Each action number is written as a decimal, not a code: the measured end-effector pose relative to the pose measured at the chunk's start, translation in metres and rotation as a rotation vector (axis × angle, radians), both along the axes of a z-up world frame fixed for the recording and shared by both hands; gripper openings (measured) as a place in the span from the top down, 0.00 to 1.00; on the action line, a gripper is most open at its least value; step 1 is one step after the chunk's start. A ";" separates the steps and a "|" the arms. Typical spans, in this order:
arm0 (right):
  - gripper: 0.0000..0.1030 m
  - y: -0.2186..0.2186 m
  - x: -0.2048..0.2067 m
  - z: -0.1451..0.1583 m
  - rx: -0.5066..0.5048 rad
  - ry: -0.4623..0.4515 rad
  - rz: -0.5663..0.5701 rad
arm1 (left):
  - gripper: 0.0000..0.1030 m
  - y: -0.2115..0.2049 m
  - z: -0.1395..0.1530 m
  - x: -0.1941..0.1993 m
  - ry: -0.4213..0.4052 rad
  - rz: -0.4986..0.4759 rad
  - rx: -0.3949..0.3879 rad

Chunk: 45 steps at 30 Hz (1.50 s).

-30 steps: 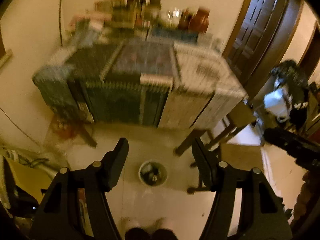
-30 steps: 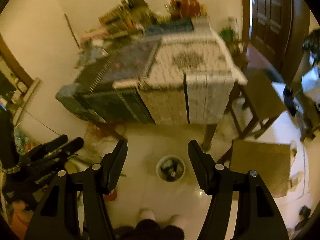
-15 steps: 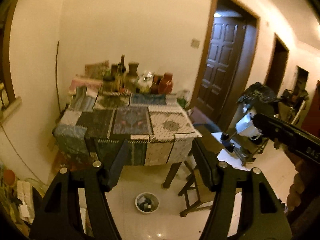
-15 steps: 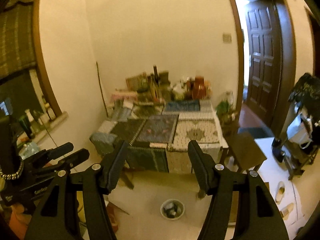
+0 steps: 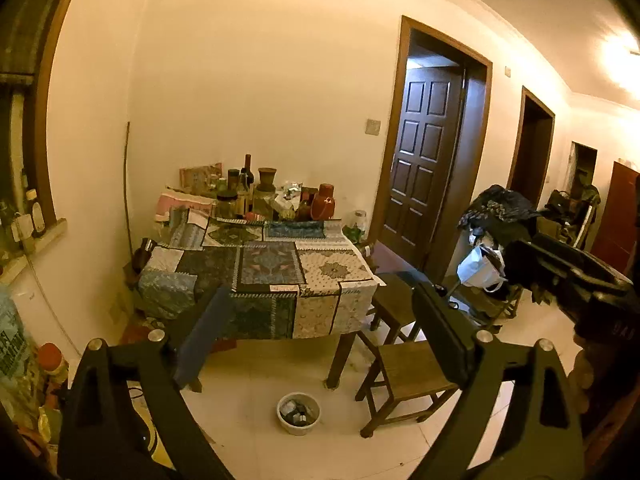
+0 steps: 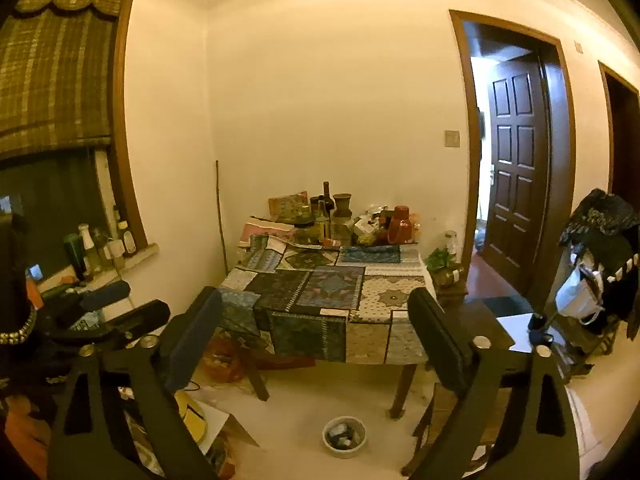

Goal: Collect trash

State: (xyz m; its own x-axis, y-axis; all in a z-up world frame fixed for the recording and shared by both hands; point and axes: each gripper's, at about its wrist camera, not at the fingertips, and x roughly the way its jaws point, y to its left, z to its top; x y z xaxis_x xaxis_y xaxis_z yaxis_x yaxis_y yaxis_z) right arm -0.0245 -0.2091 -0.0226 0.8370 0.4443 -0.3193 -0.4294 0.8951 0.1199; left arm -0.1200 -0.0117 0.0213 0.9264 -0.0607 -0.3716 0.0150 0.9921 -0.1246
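Observation:
A small white bin (image 5: 298, 413) with dark scraps in it stands on the tiled floor before the table; it also shows in the right wrist view (image 6: 344, 436). My left gripper (image 5: 320, 332) is open and empty, held high and far from the bin. My right gripper (image 6: 314, 330) is open and empty too, at a similar height. The right gripper's body shows at the right edge of the left wrist view (image 5: 568, 276). The left gripper shows at the left of the right wrist view (image 6: 108, 312). No loose trash can be made out.
A table with a patchwork cloth (image 5: 264, 268) carries bottles, jars and a red flask (image 5: 323, 202) along the wall. Two wooden stools (image 5: 404, 368) stand to its right. Clutter lies on the floor at left (image 6: 192, 412). A rack with clothes and bags (image 5: 496, 240) stands beside the open door (image 5: 424, 152).
Both grippers have tilted up from looking down at the floor and bin to looking across the room. The bin now sits low in both views. Jaws stay open.

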 end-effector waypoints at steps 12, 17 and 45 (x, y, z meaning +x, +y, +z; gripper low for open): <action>0.08 0.001 -0.028 -0.002 -0.024 0.011 -0.013 | 0.09 0.003 0.003 -0.019 -0.017 0.003 0.010; 0.08 0.000 -0.031 -0.004 -0.026 0.022 -0.016 | 0.09 0.003 0.002 -0.021 -0.017 0.001 0.012; 0.08 0.001 -0.025 -0.003 -0.025 0.045 -0.022 | 0.01 0.013 -0.005 -0.005 -0.026 0.003 0.002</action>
